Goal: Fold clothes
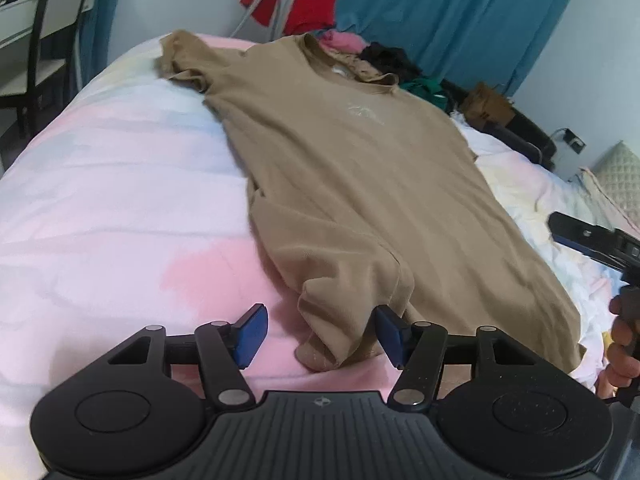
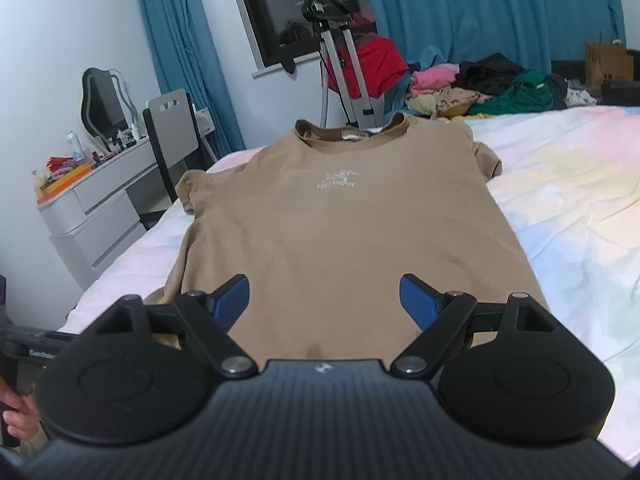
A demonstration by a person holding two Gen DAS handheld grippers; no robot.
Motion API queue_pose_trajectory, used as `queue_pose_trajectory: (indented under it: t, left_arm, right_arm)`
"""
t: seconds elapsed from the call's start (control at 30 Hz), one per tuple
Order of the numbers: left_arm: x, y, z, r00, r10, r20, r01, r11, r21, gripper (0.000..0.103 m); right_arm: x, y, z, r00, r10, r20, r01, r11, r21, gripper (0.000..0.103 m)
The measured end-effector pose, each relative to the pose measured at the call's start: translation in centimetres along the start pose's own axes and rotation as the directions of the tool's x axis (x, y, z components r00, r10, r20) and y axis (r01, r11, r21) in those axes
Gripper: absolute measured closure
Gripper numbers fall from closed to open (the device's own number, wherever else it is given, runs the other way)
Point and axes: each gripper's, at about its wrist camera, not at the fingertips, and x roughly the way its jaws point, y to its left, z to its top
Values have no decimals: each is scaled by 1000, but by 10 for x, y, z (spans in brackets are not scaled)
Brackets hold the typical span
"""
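Observation:
A tan T-shirt (image 1: 360,184) lies face up on the pink and white bedspread (image 1: 120,200), its neck at the far end. In the left wrist view my left gripper (image 1: 320,334) is open low over the bed at the shirt's near left hem corner. The bunched corner (image 1: 332,328) sits between the blue pads (image 1: 251,336), against the right pad and clear of the left one. In the right wrist view the T-shirt (image 2: 340,232) fills the middle. My right gripper (image 2: 326,302) hangs open and empty over the middle of the hem. It also shows at the right edge as the right gripper (image 1: 592,240).
A pile of clothes (image 2: 480,88) lies at the bed's far end, beside a red garment on a metal stand (image 2: 360,68). A grey desk (image 2: 92,208) and a chair (image 2: 168,140) stand left of the bed. Blue curtains hang behind. A hand (image 1: 622,344) holds the right gripper's handle.

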Motion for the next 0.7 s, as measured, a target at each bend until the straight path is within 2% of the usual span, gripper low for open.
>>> queue_pose_trajectory:
  t: [0.07, 0.13, 0.17, 0.23, 0.37, 0.43, 0.5, 0.57, 0.6, 0.7]
  left_arm:
    - [4, -4, 1, 1000, -3, -4, 3, 1000, 23, 54]
    - [5, -6, 2, 1000, -16, -5, 16, 999, 31, 70]
    - [6, -7, 2, 1000, -23, -5, 23, 999, 35, 73]
    - [7, -8, 3, 999, -33, -6, 33, 999, 33, 88]
    - [-2, -2, 5, 998, -65, -9, 65, 998, -26, 94]
    - [-8, 7, 7, 994, -104, -17, 101, 988, -118, 96]
    - [-16, 19, 7, 986, -164, -11, 156, 956, -246, 96]
    - [-27, 30, 6, 971, -235, 35, 233, 909, -345, 96]
    - [-32, 35, 5, 962, -264, 67, 269, 879, -393, 96]
    - [-44, 52, 0, 927, -341, 156, 370, 763, -531, 96]
  right_arm:
    - [4, 0, -2, 1000, 2, -13, -2, 1000, 3, 19]
    - [8, 2, -3, 1000, 8, -21, -7, 1000, 4, 19]
    - [9, 2, -3, 1000, 11, -23, -11, 1000, 4, 19]
    - [9, 4, -4, 1000, 18, -25, -18, 1000, 2, 19]
    - [11, 7, -4, 999, 27, -31, -27, 1000, -4, 19]
    - [11, 7, -5, 999, 30, -34, -31, 1000, -6, 19]
    - [11, 7, -4, 999, 32, -36, -32, 999, -8, 19]
    - [11, 7, -4, 999, 34, -36, -34, 999, -4, 19]
    - [11, 7, -3, 999, 35, -35, -35, 999, 0, 19]
    - [10, 7, -2, 999, 40, -33, -40, 999, 8, 19]
